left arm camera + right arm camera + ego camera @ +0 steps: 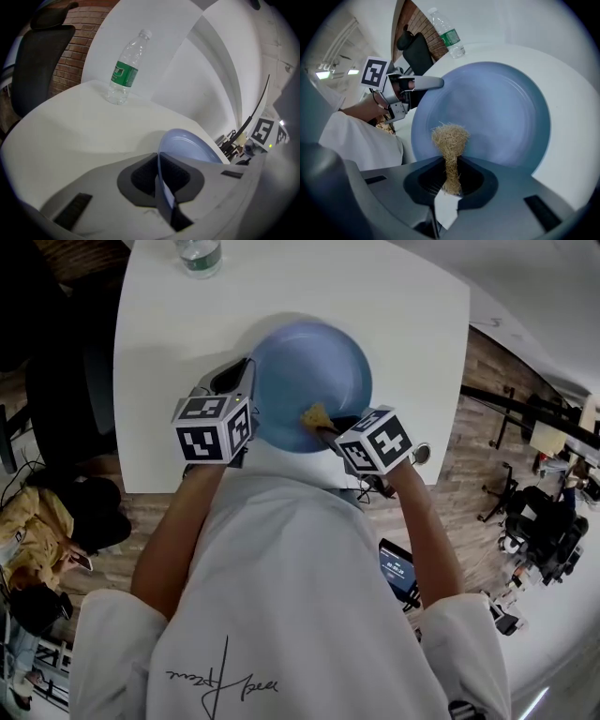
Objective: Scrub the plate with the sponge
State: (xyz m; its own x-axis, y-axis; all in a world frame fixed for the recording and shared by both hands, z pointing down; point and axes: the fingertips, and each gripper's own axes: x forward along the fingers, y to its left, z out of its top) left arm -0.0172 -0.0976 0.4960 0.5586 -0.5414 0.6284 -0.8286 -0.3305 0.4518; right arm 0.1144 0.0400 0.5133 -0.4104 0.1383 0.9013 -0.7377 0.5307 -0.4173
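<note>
Two grippers meet the blue plate (314,367) on the tabletop (403,306) in your head view. Left gripper view: your left gripper (159,176) clamps the rim, likely to steady it. Right gripper view: your right gripper (450,180) pinches the fibrous sponge (450,138), its tuft at the plate's face for scrubbing.

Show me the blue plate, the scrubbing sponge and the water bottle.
blue plate (501,112): right gripper view, its bare centre.
sponge (450,138): right gripper view, its fluffy head.
water bottle (124,75): left gripper view, its green label.
</note>
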